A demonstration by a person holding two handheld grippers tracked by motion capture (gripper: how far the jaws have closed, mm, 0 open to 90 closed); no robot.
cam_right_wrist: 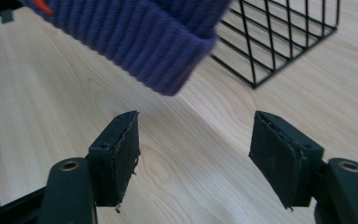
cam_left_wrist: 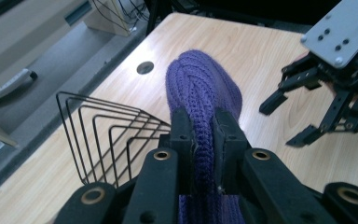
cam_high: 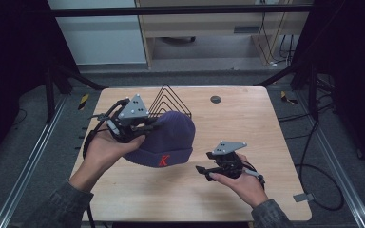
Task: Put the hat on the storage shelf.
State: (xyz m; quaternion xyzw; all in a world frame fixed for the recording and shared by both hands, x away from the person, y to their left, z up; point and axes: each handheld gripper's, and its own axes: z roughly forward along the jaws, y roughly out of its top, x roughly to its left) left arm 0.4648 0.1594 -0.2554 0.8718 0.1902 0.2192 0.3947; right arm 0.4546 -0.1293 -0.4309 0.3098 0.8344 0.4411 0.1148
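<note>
While the person's two hands work above the wooden table, I count one knitted hat, one wire rack and two grippers, one per hand. That hat is a purple beanie of thick ribbed wool with a folded cuff and one orange letter K stitched on the cuff. It hangs clear of the tabletop, toward the left of the middle, its crown just in front of the rack. Bent from thin black wire, the rack is a row of nested triangular loops standing upright near the table's far edge. A single small dark round disc sits flat on the pale grained wood, to the right of the rack.

Cupped from below in an upturned palm, the left gripper has its black jaws pressed together on a fold of the knit, pinching the hat along its ridge; the forearm slants in from the lower left. Nearer the table's front right, the right gripper lies level in the other hand, pointing left toward the hat's cuff. Its two padded jaws stand apart with bare wood between them, gripping nothing
</note>
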